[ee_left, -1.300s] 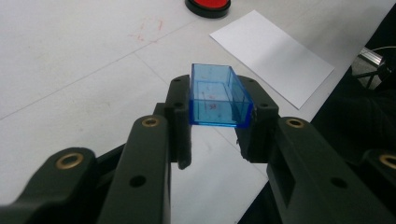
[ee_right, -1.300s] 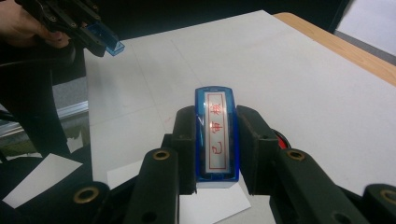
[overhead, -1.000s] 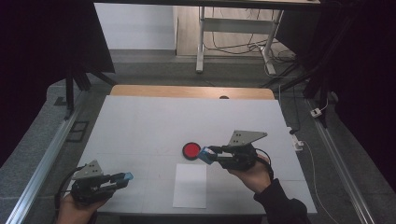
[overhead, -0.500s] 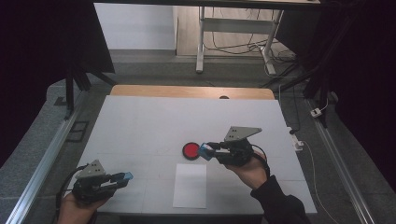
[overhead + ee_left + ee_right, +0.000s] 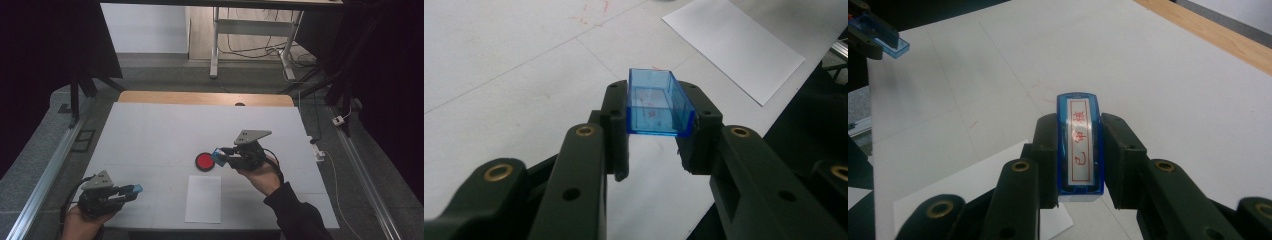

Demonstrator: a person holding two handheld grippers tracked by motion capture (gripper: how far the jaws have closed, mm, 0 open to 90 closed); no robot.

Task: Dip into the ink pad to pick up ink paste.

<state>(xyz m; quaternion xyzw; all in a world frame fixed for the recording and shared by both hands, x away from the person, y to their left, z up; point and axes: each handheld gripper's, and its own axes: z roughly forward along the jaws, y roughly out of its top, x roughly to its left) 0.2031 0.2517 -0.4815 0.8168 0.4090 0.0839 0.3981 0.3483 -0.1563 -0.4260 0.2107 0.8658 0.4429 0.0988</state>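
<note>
Now your right tongs (image 5: 1079,150) clamp the blue stamp (image 5: 1080,145), just beside the red ink pad (image 5: 204,161), likely for inking; your left tongs (image 5: 659,131) grip its clear blue cap (image 5: 658,104), keeping it aside.

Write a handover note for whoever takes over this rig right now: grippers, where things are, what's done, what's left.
Left gripper: shut on the clear blue cap, held low at the table's near left corner.
Right gripper: shut on the blue stamp, label with red characters facing up, held beside the red ink pad.
White paper: flat near the front edge, looks blank.
Done: cap is off the stamp.
Left, probably: ink the stamp, press it on the paper, recap.
</note>
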